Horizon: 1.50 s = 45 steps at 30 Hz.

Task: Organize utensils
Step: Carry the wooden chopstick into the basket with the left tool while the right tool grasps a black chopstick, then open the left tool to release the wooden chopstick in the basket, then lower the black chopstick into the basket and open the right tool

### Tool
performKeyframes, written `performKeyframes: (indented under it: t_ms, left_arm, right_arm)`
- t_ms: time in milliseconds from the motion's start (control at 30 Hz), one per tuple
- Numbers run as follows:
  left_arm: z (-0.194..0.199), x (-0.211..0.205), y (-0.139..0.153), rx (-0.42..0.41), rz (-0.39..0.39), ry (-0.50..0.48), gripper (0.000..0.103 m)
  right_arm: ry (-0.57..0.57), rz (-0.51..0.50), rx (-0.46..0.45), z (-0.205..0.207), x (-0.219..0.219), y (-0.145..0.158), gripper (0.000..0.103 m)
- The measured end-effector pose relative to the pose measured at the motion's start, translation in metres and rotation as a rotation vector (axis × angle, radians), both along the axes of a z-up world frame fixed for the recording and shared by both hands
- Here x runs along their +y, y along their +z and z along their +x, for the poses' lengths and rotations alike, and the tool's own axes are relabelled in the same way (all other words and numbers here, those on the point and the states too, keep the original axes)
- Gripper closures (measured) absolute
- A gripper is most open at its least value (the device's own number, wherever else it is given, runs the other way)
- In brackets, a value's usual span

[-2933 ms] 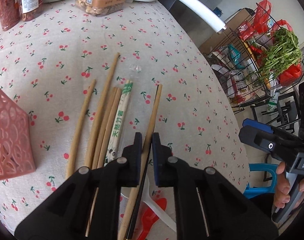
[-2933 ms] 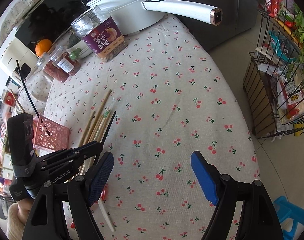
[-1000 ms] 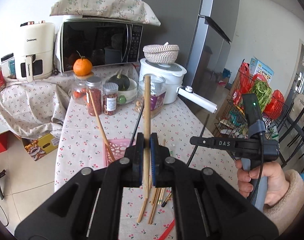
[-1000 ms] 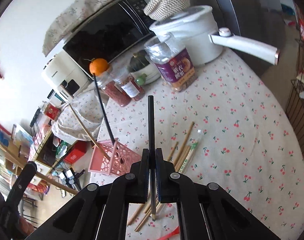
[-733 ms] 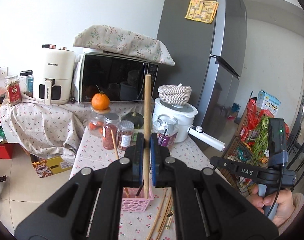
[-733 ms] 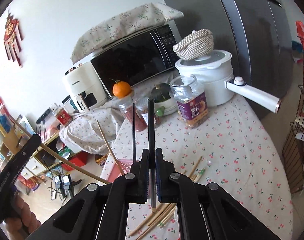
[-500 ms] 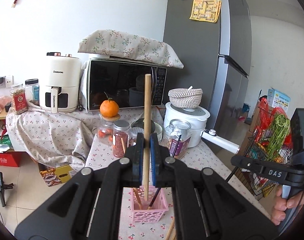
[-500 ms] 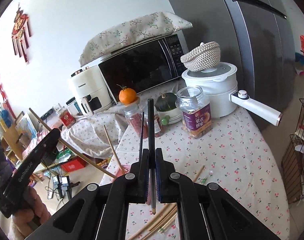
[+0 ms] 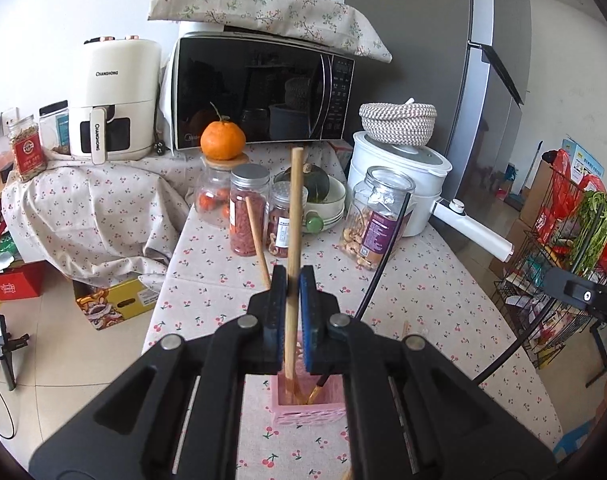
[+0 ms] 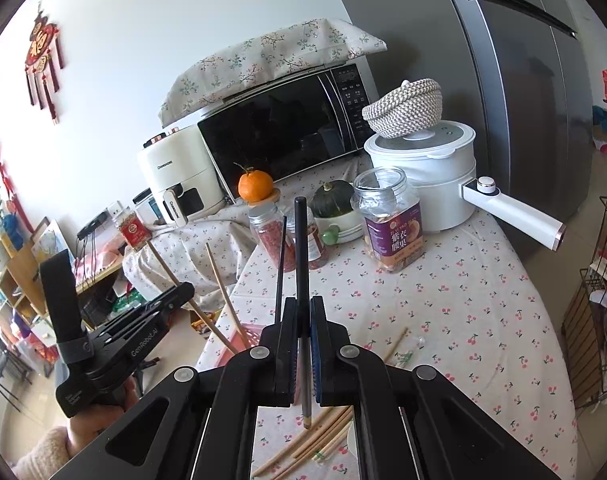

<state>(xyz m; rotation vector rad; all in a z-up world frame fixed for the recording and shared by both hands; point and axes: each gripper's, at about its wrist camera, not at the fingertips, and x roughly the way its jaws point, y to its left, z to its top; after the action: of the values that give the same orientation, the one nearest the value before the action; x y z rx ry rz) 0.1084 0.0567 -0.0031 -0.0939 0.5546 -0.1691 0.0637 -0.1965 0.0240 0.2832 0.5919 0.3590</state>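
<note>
So the table (image 9: 423, 288) has a white cloth with little red cherries on it, and it fills the middle of both views. Along its far edge, centre frame, sit an orange (image 9: 222, 139) on a jar lid, a couple of jars of red stuff (image 9: 249, 210), a nut jar (image 9: 377, 216) and a white electric pot (image 9: 399, 176) with a woven basket (image 9: 397, 118) on top. Behind those are a black microwave (image 9: 259, 92) under a floral cloth, a white air fryer (image 9: 117, 96) at upper left, and a grey fridge (image 9: 499, 80) up the right side. A wire rack with greens (image 9: 575, 240) shows at the right edge.

Compared with half a second back, the left view sits lower and closer: the pink basket (image 9: 311, 408) is now at the bottom centre, right under the left gripper (image 9: 292, 312), and the wooden chopstick (image 9: 293, 240) it's clamping has its lower end down inside the basket. The right gripper (image 10: 302, 344) is pinched on a black chopstick (image 10: 301, 264), held upright above the loose chopsticks (image 10: 315, 440) lying on the cloth at bottom centre.

The basket is mostly hidden behind the gripper bodies in both views, so I can't tell exactly how many sticks are in it. One more wooden one (image 9: 257, 240) and a black one (image 9: 387, 264) lean out.
</note>
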Motion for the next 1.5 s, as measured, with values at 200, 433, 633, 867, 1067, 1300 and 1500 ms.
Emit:
performKeyframes:
  t_ms: [200,433,633,867,1067,1300,1500]
  left_arm:
    - [-0.006,-0.002,0.004,0.011,-0.011,-0.001,0.053]
    - [-0.022,0.006,0.0,0.09,0.066,0.042,0.031]
    - [-0.029,0.027,-0.022,0.216,0.037,0.06,0.021]
    - [-0.033,0.044,-0.032,0.258,0.04,0.066,0.021]
    - [-0.03,0.049,-0.034,0.276,0.035,0.058,0.021]
    - [-0.029,0.042,-0.031,0.257,0.073,0.043,0.021]
    - [-0.029,0.037,-0.033,0.265,0.074,0.024,0.021]
  right_arm:
    - [0.012,-0.003,-0.038,-0.005,0.007,0.009,0.098]
    - [0.023,0.036,-0.115,-0.008,0.016,0.031,0.098]
    - [0.029,0.055,-0.185,-0.003,0.035,0.048,0.098]
    - [0.021,0.047,-0.193,0.019,0.059,0.048,0.098]
    - [0.023,-0.017,-0.11,0.047,0.082,0.021,0.098]
    - [0.027,-0.051,-0.029,0.072,0.093,-0.003,0.098]
    - [0.035,-0.028,0.032,0.086,0.091,-0.02,0.096]
